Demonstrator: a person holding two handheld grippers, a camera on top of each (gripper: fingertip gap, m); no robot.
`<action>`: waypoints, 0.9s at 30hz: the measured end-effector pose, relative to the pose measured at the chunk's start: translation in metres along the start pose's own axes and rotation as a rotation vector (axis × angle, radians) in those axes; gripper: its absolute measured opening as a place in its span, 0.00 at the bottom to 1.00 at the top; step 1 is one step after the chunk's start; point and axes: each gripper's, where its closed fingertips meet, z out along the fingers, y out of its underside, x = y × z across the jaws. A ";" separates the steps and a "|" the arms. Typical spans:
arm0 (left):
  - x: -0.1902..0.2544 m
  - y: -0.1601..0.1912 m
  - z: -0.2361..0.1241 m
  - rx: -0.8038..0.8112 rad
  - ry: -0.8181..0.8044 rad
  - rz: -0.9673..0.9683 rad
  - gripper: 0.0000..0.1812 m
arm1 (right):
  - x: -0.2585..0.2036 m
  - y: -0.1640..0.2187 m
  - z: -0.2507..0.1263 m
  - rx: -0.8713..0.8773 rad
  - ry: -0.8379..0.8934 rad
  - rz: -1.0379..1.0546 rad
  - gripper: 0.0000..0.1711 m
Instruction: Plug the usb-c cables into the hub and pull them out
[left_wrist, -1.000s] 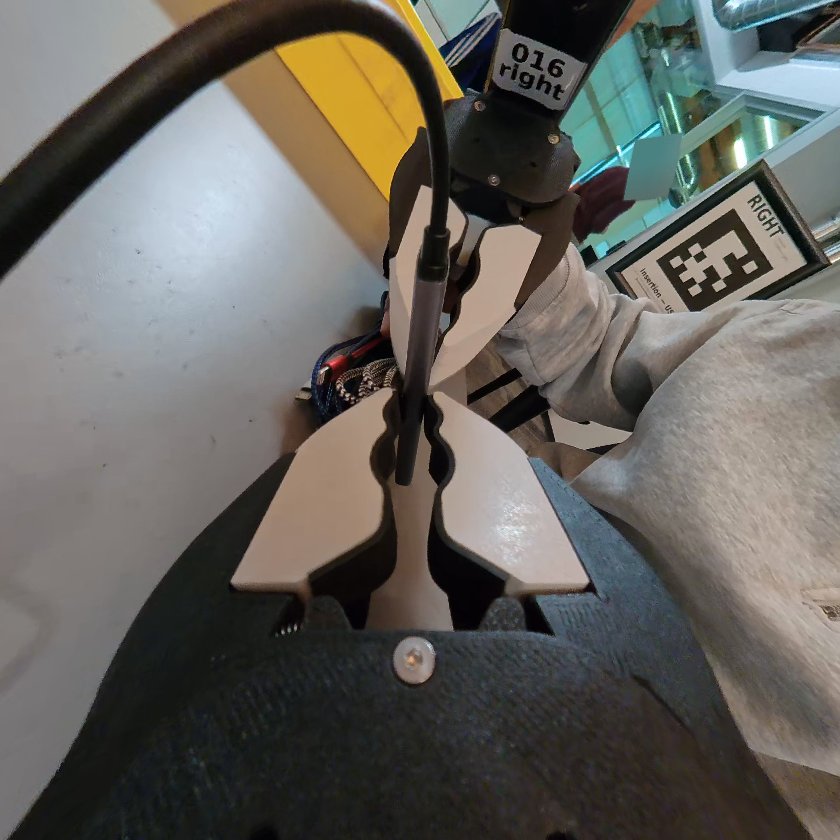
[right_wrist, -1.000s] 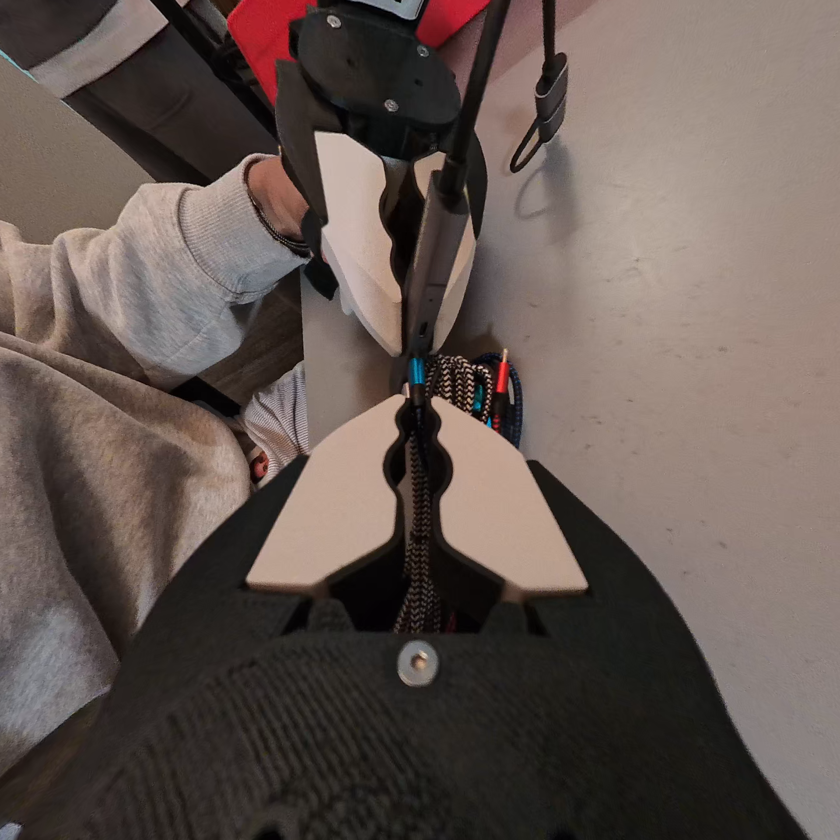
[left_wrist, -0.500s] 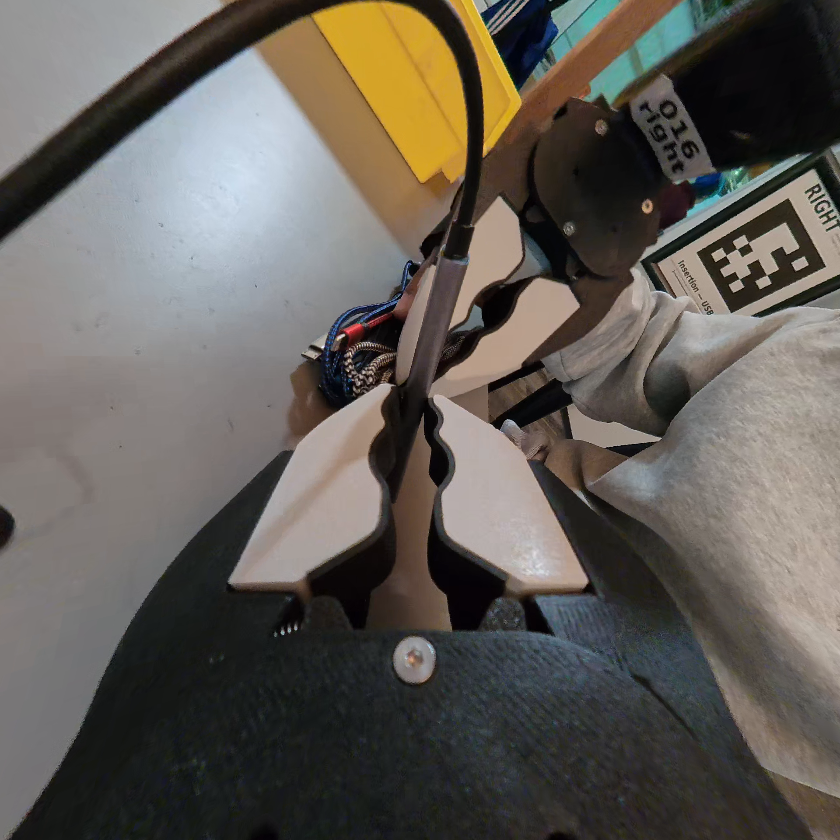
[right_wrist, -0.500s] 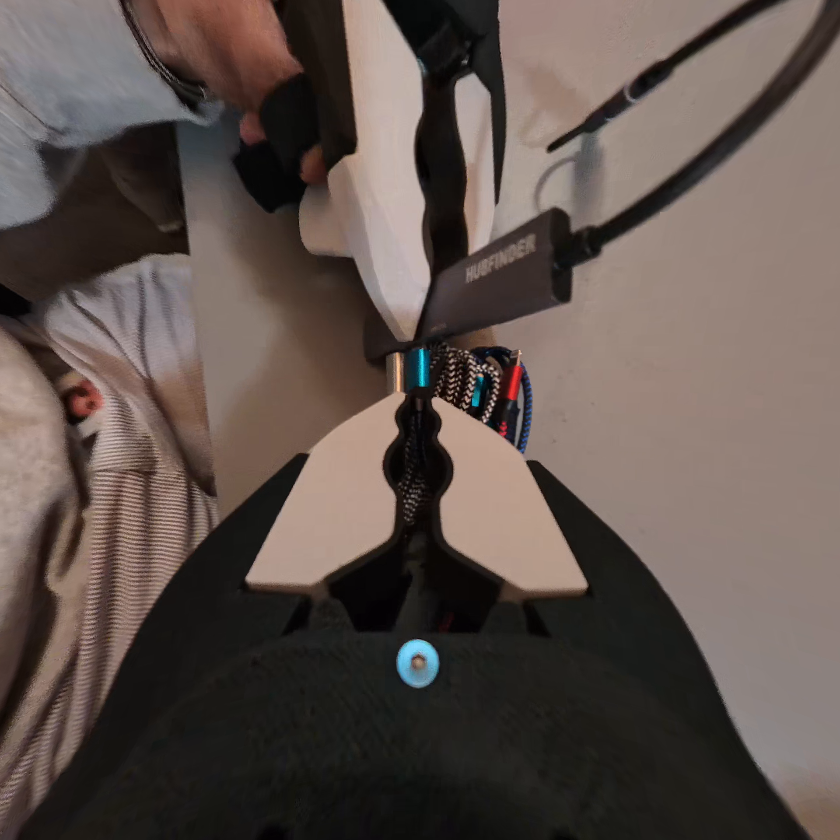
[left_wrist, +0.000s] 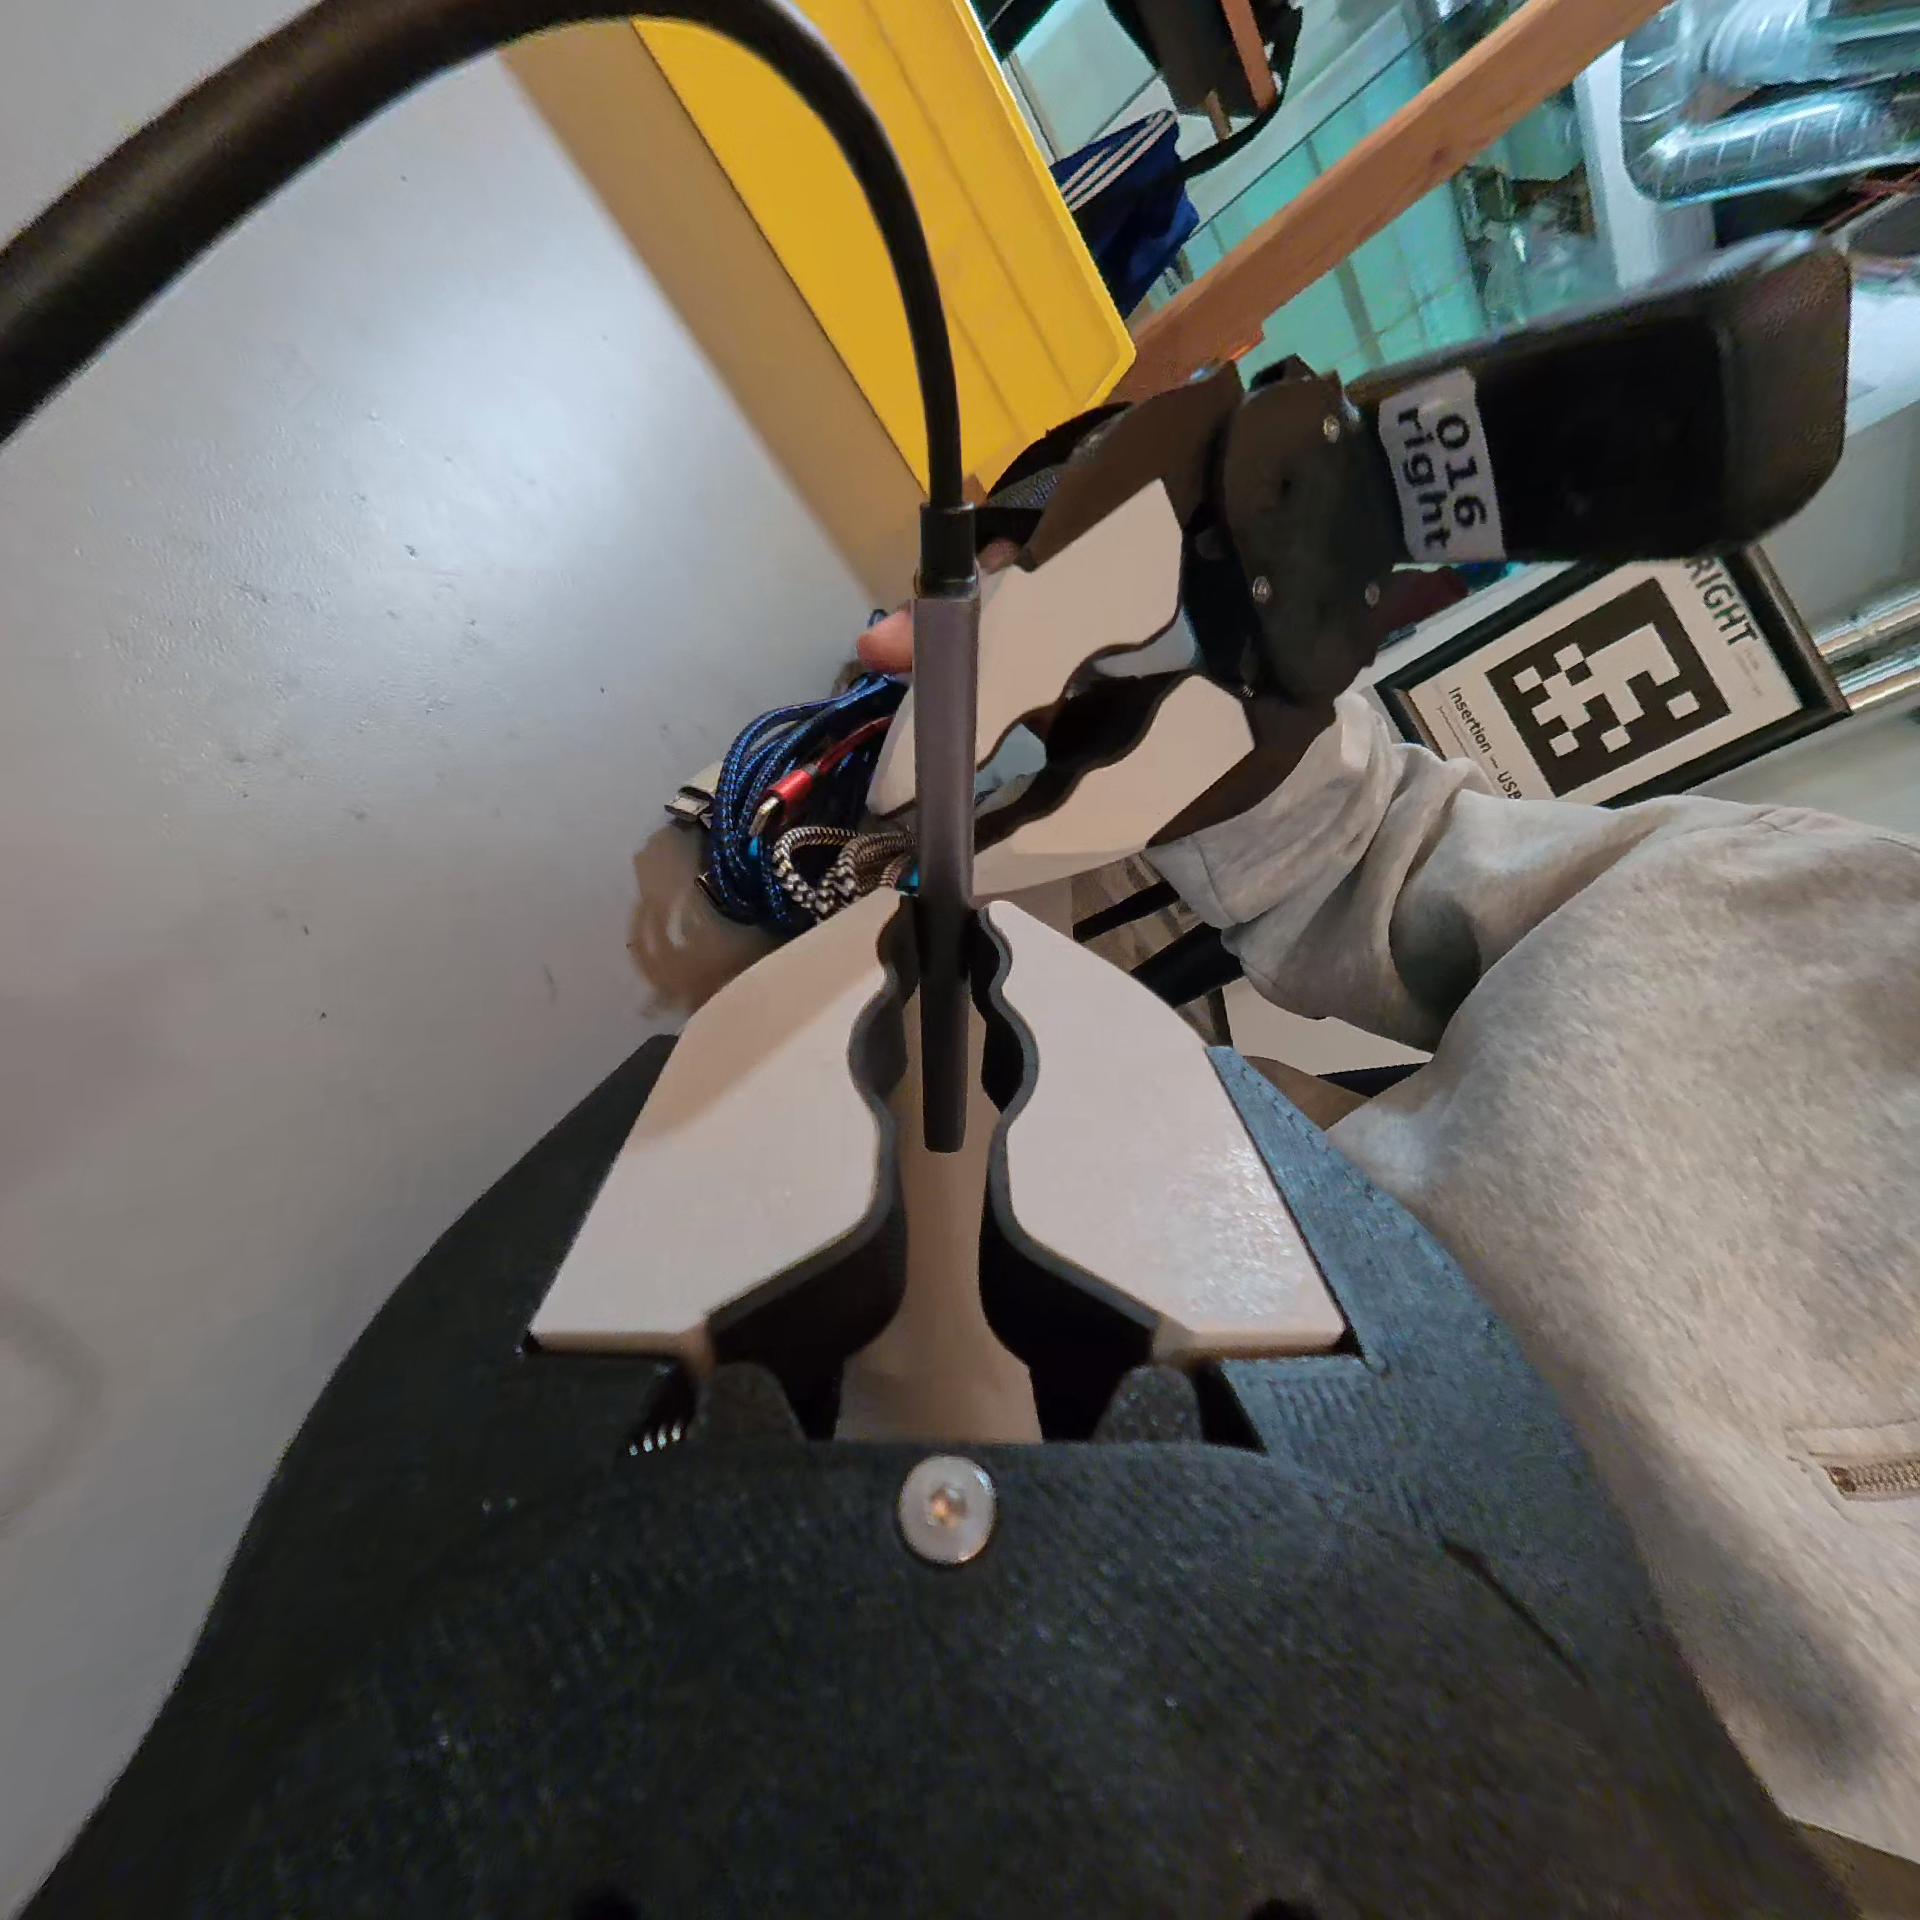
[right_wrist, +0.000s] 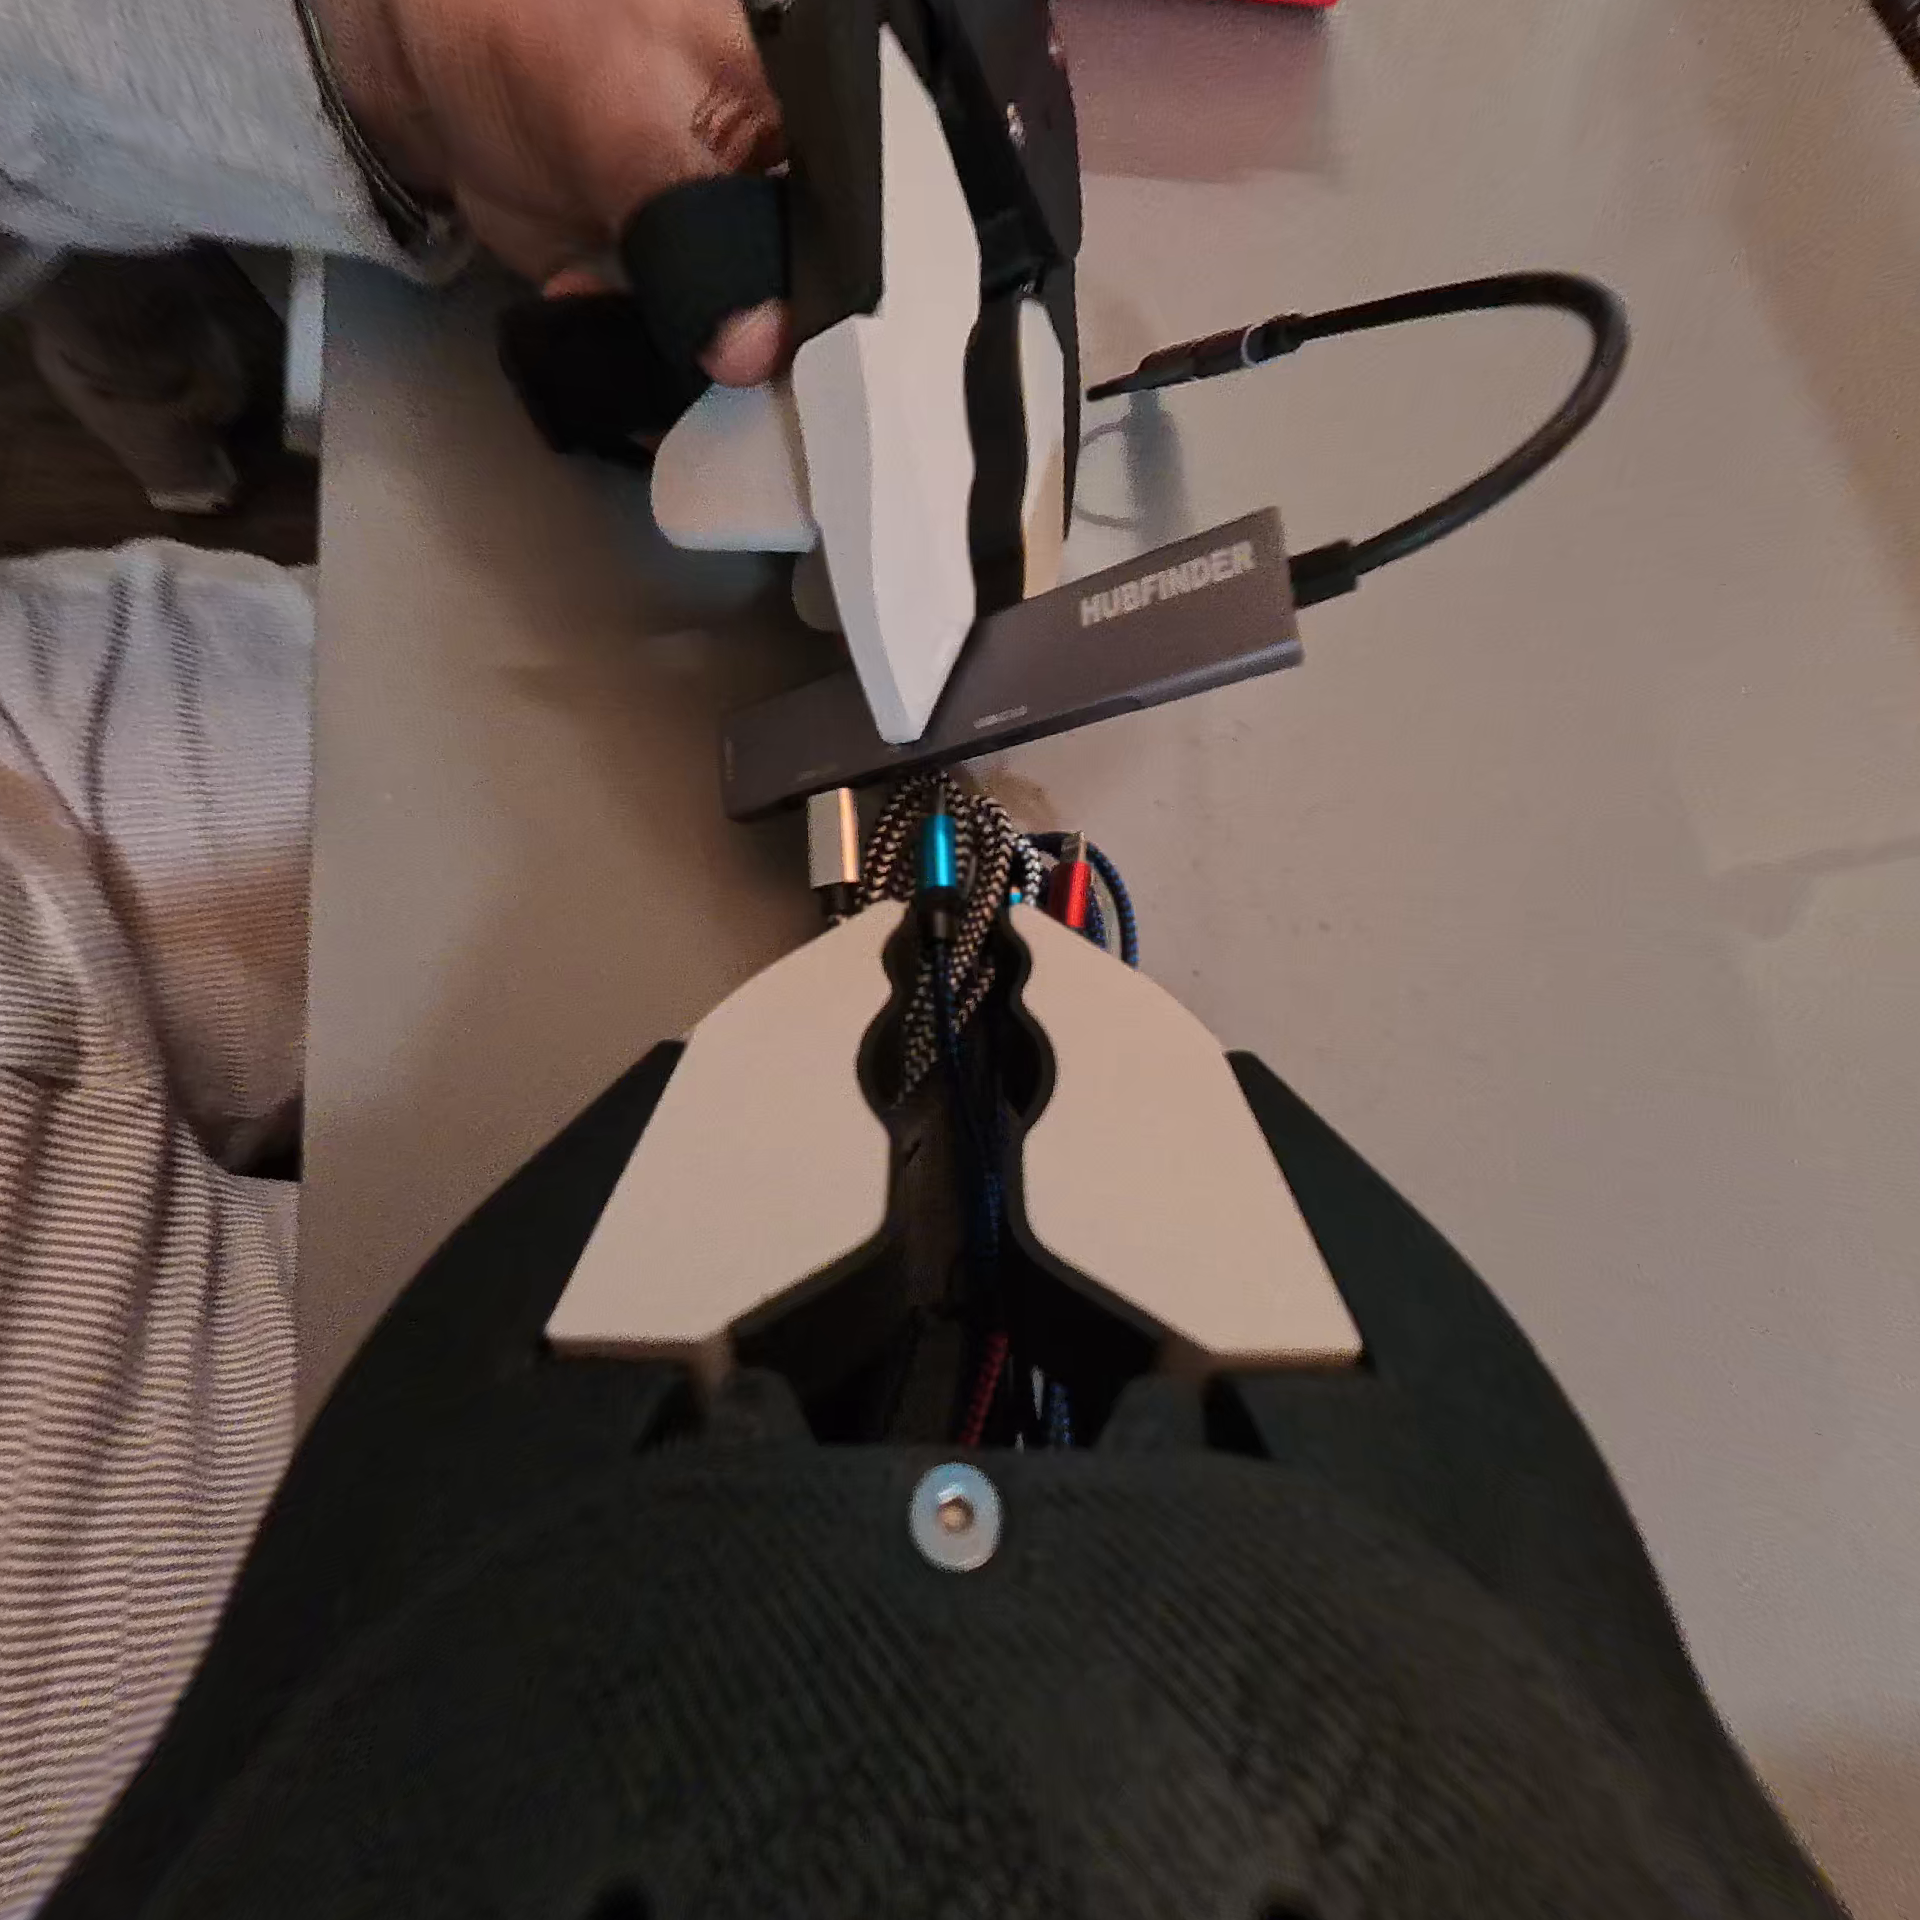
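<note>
My left gripper (left_wrist: 943, 920) is shut on the grey hub (left_wrist: 943, 727), seen edge-on and held upright above the table. The hub's black lead (left_wrist: 914, 239) arcs up and off to the left. In the right wrist view the hub (right_wrist: 1132, 634) lies broadside, clamped by the left gripper's white fingers (right_wrist: 894, 499). My right gripper (right_wrist: 951, 925) is shut on a braided cable with a blue plug (right_wrist: 940, 857). The plug points at the hub's lower edge; I cannot tell whether it is seated. A bundle of braided cables (left_wrist: 790, 810) lies just below.
The pale table (left_wrist: 312, 623) ends at the person's grey sleeve (left_wrist: 1558, 987). A yellow bin (left_wrist: 914, 208) and a framed marker sign (left_wrist: 1610, 686) stand behind. A silver plug (right_wrist: 831, 842) and a red plug (right_wrist: 1070, 883) sit in the bundle. A hand (right_wrist: 582, 135) holds the left gripper. Both grippers' tips are close together, under 4 cm apart.
The hub has turned from end-on to broadside in the right wrist view. The right gripper has swung from straight ahead to the right of the hub. Both keep their hold.
</note>
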 end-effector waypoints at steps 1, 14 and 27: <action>0.000 0.000 0.000 0.000 -0.002 0.000 0.04 | 0.000 0.001 0.001 -0.007 0.016 -0.029 0.06; 0.003 -0.002 -0.002 0.017 0.026 0.005 0.04 | -0.006 -0.010 -0.008 0.079 -0.155 0.197 0.03; 0.020 -0.006 -0.006 0.061 0.121 0.069 0.04 | -0.019 -0.021 -0.011 0.152 -0.418 0.503 0.03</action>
